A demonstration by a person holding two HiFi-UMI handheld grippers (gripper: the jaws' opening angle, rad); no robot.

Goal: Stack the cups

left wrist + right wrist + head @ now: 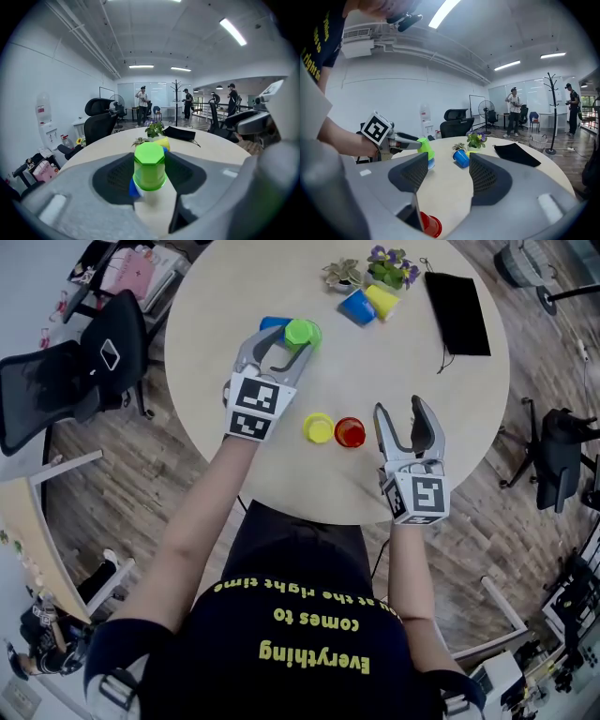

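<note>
Our left claw [292, 337] is closed on the green cup [303, 332]. The cup is upside down, with its flat bottom on top. A blue cup [272, 323] peeks out just under it. We cannot tell if the two touch.

Our right claw [400, 411] is wide and holds nothing. It hangs over the near side of the bench [234, 296]. Just to its left, the red cup [350, 432] and the yellow cup [319, 427] sit right beside each other on the bench.

The bench is round and pale. On its far side a tipped blue cup [357, 307] and a tipped yellow cup [382, 300] lie together. Near them are two small plants [392, 266] and a black pouch [457, 313].

Under the bench is a wood floor [141, 493]. Black chairs [56, 395] stand around. The room is big, with white walls and long lights [233, 31] on the ceiling. Far off we see a coat stand [176, 101] and some people [142, 101] standing.
</note>
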